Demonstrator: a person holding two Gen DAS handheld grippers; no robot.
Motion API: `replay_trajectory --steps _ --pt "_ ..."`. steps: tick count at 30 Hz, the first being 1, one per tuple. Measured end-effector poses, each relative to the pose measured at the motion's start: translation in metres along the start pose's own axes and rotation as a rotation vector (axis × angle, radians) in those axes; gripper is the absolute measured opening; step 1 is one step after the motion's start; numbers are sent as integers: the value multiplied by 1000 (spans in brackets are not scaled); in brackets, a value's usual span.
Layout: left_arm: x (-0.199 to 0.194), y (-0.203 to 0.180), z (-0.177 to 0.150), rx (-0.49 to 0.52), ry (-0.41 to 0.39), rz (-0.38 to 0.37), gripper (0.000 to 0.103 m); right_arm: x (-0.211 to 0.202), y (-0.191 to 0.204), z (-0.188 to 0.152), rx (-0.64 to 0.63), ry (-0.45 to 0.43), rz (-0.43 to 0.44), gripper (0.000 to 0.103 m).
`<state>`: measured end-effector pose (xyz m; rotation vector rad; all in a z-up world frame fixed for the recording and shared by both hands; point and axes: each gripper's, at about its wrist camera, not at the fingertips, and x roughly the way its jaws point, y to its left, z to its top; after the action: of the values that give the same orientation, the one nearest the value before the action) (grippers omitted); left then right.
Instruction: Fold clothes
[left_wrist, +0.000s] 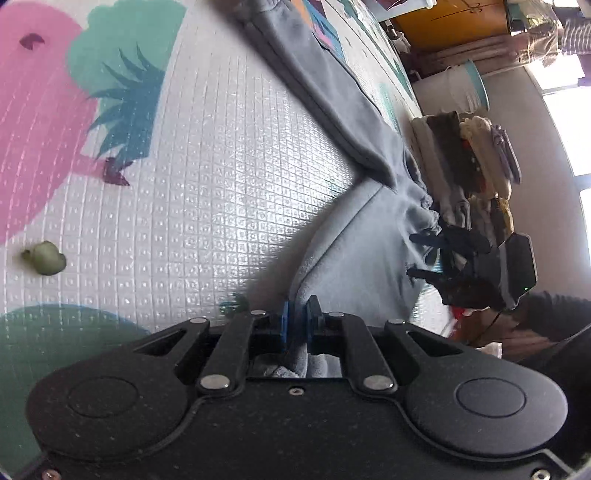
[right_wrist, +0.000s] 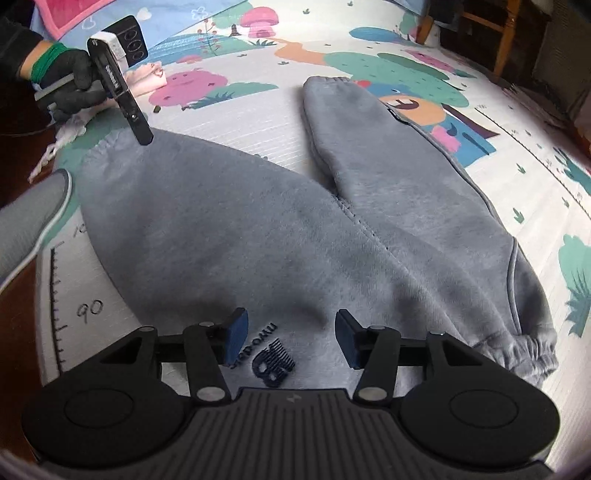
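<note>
Grey sweatpants (right_wrist: 258, 229) lie spread flat on a patterned play mat (right_wrist: 236, 107), legs apart, waistband near the right wrist camera. My right gripper (right_wrist: 291, 338) is open, hovering just over the waist area above a dark logo (right_wrist: 273, 363). My left gripper (left_wrist: 297, 325) is shut on the cuff end of the left leg (left_wrist: 354, 251). In the right wrist view the left gripper (right_wrist: 144, 138) shows at that cuff. In the left wrist view the right gripper (left_wrist: 424, 254) shows at the waistband.
A stack of folded clothes (left_wrist: 465, 166) and a white bucket (left_wrist: 465, 88) stand beyond the mat. A small green toy (left_wrist: 46, 258) lies on the mat. A grey shoe (right_wrist: 33, 218) is at the mat's left edge, a wooden chair (right_wrist: 498, 33) far right.
</note>
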<state>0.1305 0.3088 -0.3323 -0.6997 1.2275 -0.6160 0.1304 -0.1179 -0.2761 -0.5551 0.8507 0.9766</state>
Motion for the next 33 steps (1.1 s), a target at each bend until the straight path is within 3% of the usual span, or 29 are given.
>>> replay_trajectory --steps 6,11,13,23,25,26,28,30,32,33 --pt "-1 -3 -4 15 -20 25 7 14 -2 21 -158 -45 -77 45" --pt "-5 -6 -9 48 -15 45 8 33 -26 44 -111 1 -42 44" --pt "-5 -8 -10 61 -12 50 8 40 -36 53 -92 19 -28 30" --pt "-6 -8 -12 65 -19 68 10 66 -75 90 -21 76 16 28" --pt "-6 -17 -12 126 -20 98 11 65 -77 92 -20 69 9 35" --pt "-7 -23 -10 165 -20 120 12 65 -78 93 -19 65 6 43" --pt "-10 -36 -4 245 -19 166 30 64 -80 95 -17 58 -1 46" --pt "-16 -51 10 316 -79 196 31 63 -82 97 -16 51 -8 46" --pt "-19 -64 35 401 -165 274 33 63 -84 98 -14 44 -14 46" --pt "-18 -69 51 444 -203 322 39 62 -88 99 3 36 -20 46"
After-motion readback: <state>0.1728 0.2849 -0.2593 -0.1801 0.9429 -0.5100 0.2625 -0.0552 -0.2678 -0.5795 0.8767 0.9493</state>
